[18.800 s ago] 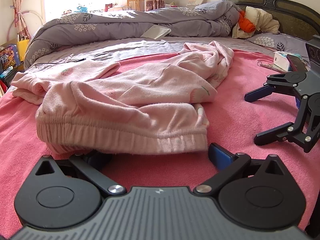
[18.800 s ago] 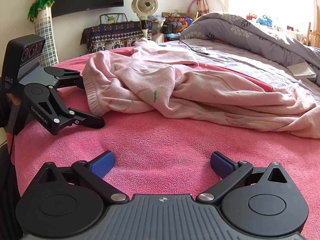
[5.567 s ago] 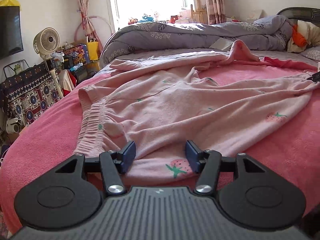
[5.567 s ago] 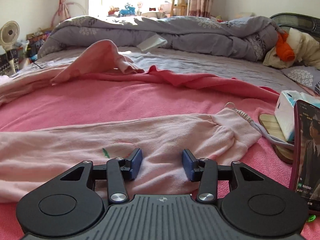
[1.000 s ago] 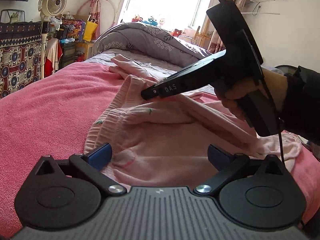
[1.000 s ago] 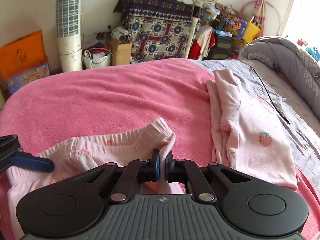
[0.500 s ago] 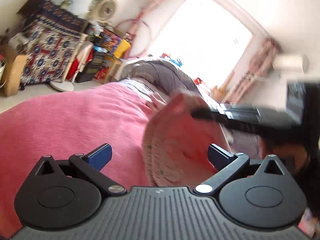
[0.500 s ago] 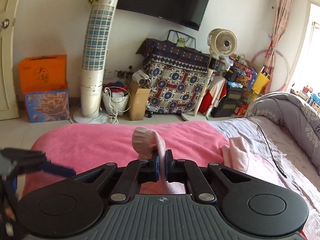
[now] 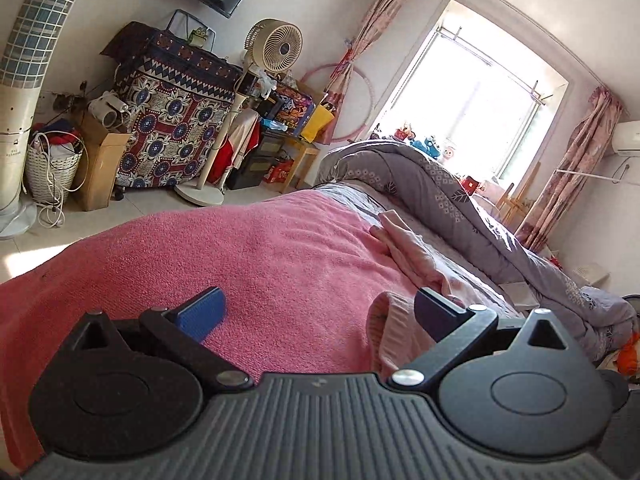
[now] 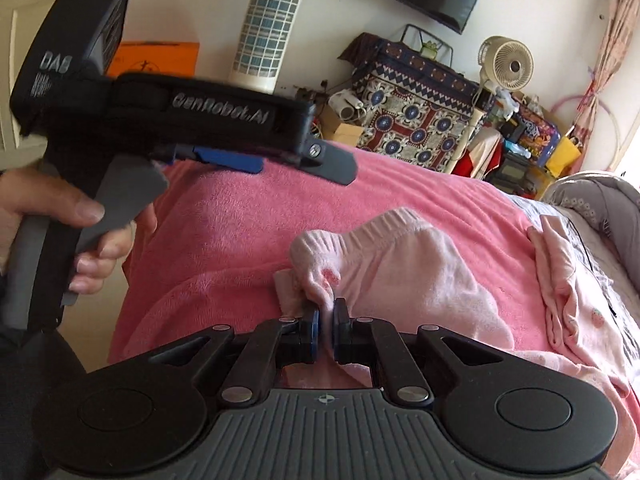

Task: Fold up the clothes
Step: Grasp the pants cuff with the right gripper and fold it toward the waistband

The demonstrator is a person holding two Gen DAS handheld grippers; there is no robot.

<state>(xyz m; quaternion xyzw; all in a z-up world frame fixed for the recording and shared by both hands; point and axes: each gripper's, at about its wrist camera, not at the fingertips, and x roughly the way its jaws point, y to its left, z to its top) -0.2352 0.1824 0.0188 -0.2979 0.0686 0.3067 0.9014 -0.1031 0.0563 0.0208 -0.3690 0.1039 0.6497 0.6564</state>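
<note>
Pink blanket covers the bed, with the pale pink trousers folded at its middle. Right gripper pinches their cloth, jaws just easing apart; left gripper, at ten o'clock from the trousers, gapes empty.

"GenRobot.AI", "DAS" on left hand-held gripper

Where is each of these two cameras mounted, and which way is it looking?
Left wrist: on the left gripper, looking across the pink blanket towards fan and window; only its open fingers show.
Right wrist: on the right gripper, pinching the pink trousers; left hand shows, holding the other gripper.
Shared: blanket, fan, trousers.
</note>
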